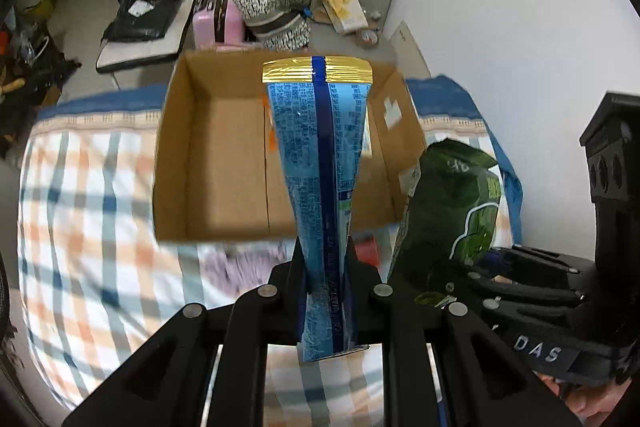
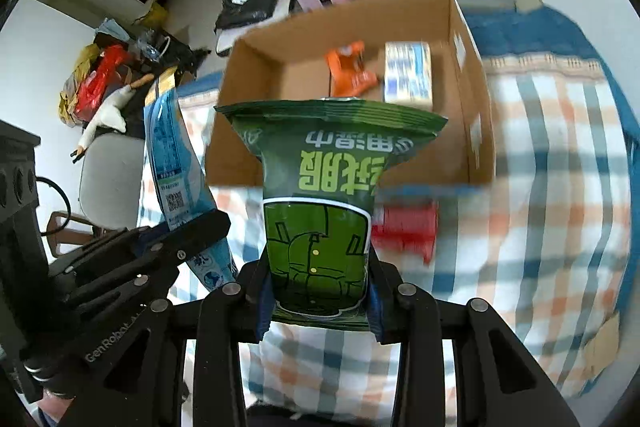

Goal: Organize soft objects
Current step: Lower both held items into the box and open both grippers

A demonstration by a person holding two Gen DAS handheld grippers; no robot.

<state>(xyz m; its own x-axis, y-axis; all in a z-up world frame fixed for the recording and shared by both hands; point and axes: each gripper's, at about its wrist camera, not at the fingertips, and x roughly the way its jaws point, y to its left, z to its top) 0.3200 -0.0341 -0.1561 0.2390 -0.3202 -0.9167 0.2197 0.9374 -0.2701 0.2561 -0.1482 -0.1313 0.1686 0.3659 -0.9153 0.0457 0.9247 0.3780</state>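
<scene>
Two grippers, each pinching one packet. Left gripper (image 1: pixel 326 267) clamps blue packet (image 1: pixel 320 163) near its lower end, gold seal pointing ahead. Right gripper (image 2: pixel 318 287) clamps green packet (image 2: pixel 320 195). Cardboard box (image 2: pixel 476 131) just ahead of both, on checked bedsheet (image 1: pixel 100 211); orange pack (image 2: pixel 348 69) and white-blue pack (image 2: pixel 408 75) inside. Red packet (image 2: pixel 404 229) on sheet between right gripper and box.

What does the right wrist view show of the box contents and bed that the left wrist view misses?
Only the right wrist view shows the orange packet and the white-and-blue pack inside the cardboard box. Only the left wrist view shows the box's bare left floor. Both show the blue bag clamped in the left gripper, the green bag clamped in the right gripper, the red item in front of the box, and the checked bedspread.
</scene>
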